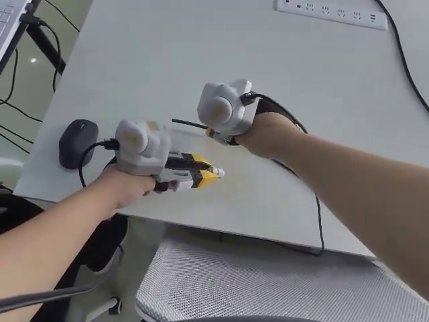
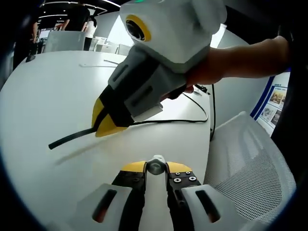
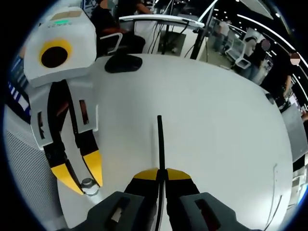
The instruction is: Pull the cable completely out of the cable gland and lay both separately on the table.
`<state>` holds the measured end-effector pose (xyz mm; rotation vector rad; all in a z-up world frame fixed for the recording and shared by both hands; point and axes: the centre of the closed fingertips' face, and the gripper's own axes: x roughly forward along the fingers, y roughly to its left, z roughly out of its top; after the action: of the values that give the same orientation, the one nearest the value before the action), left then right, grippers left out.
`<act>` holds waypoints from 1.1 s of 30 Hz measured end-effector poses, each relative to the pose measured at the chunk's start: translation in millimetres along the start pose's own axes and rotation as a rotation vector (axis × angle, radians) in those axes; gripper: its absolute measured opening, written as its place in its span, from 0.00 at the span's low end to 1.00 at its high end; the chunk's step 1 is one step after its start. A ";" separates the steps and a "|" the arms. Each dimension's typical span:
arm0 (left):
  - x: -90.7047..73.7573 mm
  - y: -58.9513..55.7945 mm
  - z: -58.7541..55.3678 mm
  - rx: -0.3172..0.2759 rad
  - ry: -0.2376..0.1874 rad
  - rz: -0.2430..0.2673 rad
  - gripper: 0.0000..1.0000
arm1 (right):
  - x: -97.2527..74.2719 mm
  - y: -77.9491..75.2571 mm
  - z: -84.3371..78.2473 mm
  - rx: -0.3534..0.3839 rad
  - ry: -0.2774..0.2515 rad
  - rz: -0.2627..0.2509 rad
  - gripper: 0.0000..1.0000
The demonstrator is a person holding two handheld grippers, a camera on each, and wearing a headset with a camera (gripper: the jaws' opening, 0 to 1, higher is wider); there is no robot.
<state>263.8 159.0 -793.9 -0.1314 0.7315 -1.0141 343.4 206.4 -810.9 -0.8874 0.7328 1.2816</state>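
Left tongs (image 2: 155,167) pinched narrow on the cable gland (image 3: 87,183), its grey end sticking out between the yellow tips. Right tongs (image 3: 160,172) clamped tight on the black cable (image 3: 160,139), free end poking out ahead of the tips. Cable and gland are apart, no contact. Both are held above the white counter (image 1: 201,54), near its front edge, tongs close beside each other. Mouse (image 1: 77,142) at the counter's left, power strip (image 1: 332,13) at the far edge.
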 end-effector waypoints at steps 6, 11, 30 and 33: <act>0.8 4.5 -3.6 0.001 0.008 0.007 0.16 | 7.0 0.7 -4.4 0.005 0.018 0.012 0.00; 1.1 6.8 -7.0 0.013 0.022 0.008 0.16 | 9.7 1.5 -5.3 0.025 0.012 0.012 0.00; 4.3 8.5 -12.3 0.113 0.075 0.030 0.16 | 9.1 1.0 -5.0 0.023 -0.016 0.017 0.00; 3.9 10.1 -15.1 0.141 0.096 0.040 0.16 | 8.8 1.4 -4.9 0.019 -0.014 0.020 0.00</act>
<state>263.1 164.7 -811.6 0.0539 0.7448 -1.0357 343.5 206.4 -821.0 -0.8569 0.7429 1.2950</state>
